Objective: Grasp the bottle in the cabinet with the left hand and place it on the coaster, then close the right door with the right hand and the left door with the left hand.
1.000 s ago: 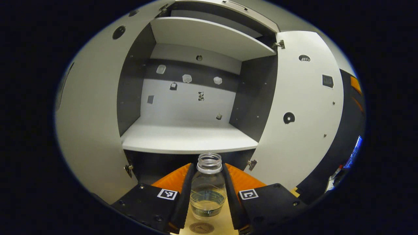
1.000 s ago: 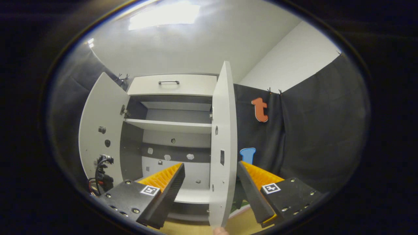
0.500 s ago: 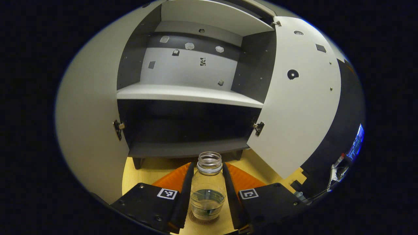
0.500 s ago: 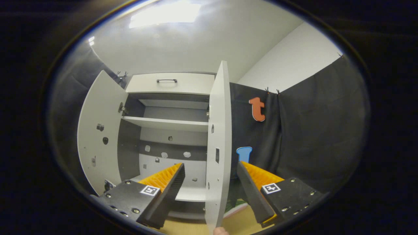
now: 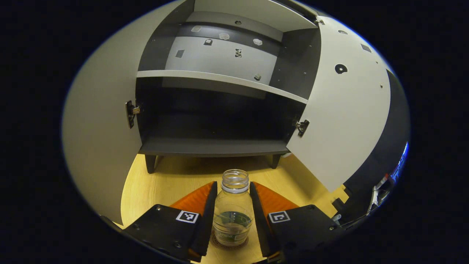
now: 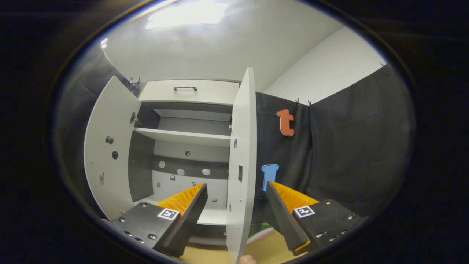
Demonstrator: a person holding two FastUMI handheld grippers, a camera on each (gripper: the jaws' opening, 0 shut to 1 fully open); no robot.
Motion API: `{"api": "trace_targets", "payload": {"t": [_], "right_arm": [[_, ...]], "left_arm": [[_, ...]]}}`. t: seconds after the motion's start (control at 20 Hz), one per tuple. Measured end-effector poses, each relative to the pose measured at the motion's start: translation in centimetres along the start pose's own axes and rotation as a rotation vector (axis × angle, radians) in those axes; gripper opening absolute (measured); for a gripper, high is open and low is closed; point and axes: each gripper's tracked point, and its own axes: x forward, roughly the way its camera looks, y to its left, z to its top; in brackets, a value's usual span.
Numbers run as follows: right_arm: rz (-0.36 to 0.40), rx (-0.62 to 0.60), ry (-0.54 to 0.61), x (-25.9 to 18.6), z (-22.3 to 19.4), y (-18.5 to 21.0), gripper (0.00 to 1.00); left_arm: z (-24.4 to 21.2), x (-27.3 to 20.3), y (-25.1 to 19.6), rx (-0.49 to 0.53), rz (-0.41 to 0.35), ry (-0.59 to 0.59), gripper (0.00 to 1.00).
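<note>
A clear bottle (image 5: 233, 211) without a cap, with a little water in it, stands upright between the fingers of my left gripper (image 5: 233, 189), which is shut on its sides. Its base rests on a round brown coaster (image 5: 224, 245) on the wooden table, in front of the open cabinet (image 5: 216, 146). The left door (image 5: 99, 139) and right door (image 5: 344, 110) both stand wide open. In the right gripper view, my right gripper (image 6: 236, 185) is open, and the right door (image 6: 240, 157) shows edge-on between its fingers, farther off. The left door (image 6: 106, 154) stands open there too.
The cabinet has a white shelf (image 5: 220, 79) and a dark lower bay, and stands on short legs on the wooden table (image 5: 176, 176). A drawer with a dark handle (image 6: 185, 88) sits on top. Black cloth (image 6: 348, 146) hangs to the right.
My left gripper came down with the bottle from shelf height to the table, and the bottle now sits on the coaster. The right gripper has barely moved; the door edge drifted slightly left in its view.
</note>
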Motion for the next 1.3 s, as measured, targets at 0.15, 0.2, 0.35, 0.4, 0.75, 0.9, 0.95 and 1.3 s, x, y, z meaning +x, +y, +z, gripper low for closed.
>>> {"api": "trace_targets", "payload": {"t": [0.15,0.2,0.35,0.4,0.75,0.9,0.95,1.3], "right_arm": [[-0.005,-0.007,0.009,0.0,-0.2,-0.1,0.98],[-0.004,-0.008,0.013,0.1,-0.4,-0.1,0.98],[-0.003,-0.006,0.018,0.3,-0.6,0.0,0.98],[-0.001,-0.004,0.021,0.4,-0.8,0.0,0.98],[0.003,-0.013,0.031,0.6,-1.5,0.2,0.98],[-0.006,-0.006,0.043,0.5,-1.9,-0.2,0.98],[-0.009,-0.003,0.042,0.5,-1.9,-0.3,0.98],[-0.005,0.007,0.044,0.6,-2.2,-0.1,0.98]], "left_arm": [[-0.1,-0.1,0.3,-0.025,0.014,-0.052,0.55],[-0.3,0.1,0.5,-0.03,0.018,-0.059,0.58],[-0.5,-0.2,0.2,-0.018,0.012,-0.047,0.55],[-0.5,-0.4,-0.1,-0.006,0.005,-0.046,0.55],[-1.8,-2.3,-2.6,0.116,-0.047,-0.023,0.55],[-2.1,-2.9,-2.9,0.132,-0.052,-0.013,0.55],[-2.2,-3.2,-2.9,0.133,-0.053,-0.009,0.55],[-3.1,-5.0,-3.0,0.136,-0.056,0.015,0.55]]}}
